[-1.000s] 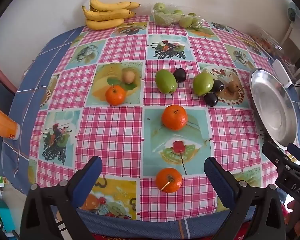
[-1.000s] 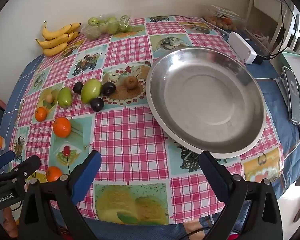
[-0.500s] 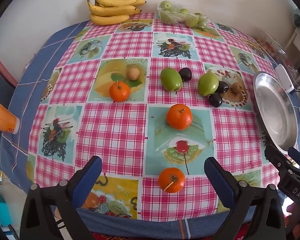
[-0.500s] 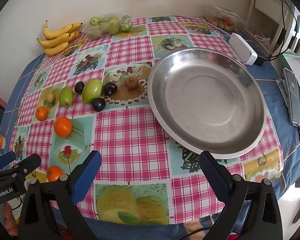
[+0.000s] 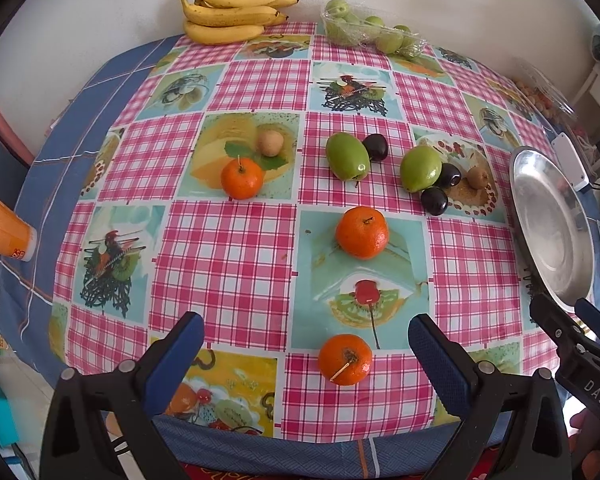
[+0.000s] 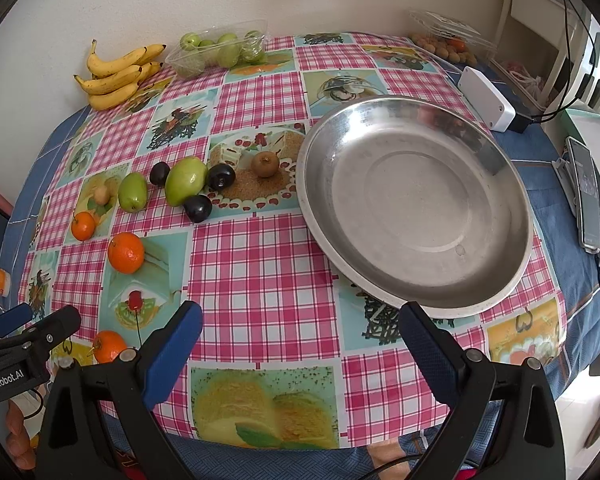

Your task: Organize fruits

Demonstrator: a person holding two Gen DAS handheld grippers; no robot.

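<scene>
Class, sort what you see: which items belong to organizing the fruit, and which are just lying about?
Job: three oranges, two green fruits, three dark plums, kiwi, metal dish.
Lying about: orange cup, white box, phone.

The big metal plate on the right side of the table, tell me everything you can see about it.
The metal plate is a wide, shallow, round dish of dull silvery steel with a raised rim and a flat, scuffed centre. It holds nothing. It lies flat on the checked tablecloth, right of the loose fruit, with the kiwi close to its left rim but apart. No gripper touches it.
</scene>
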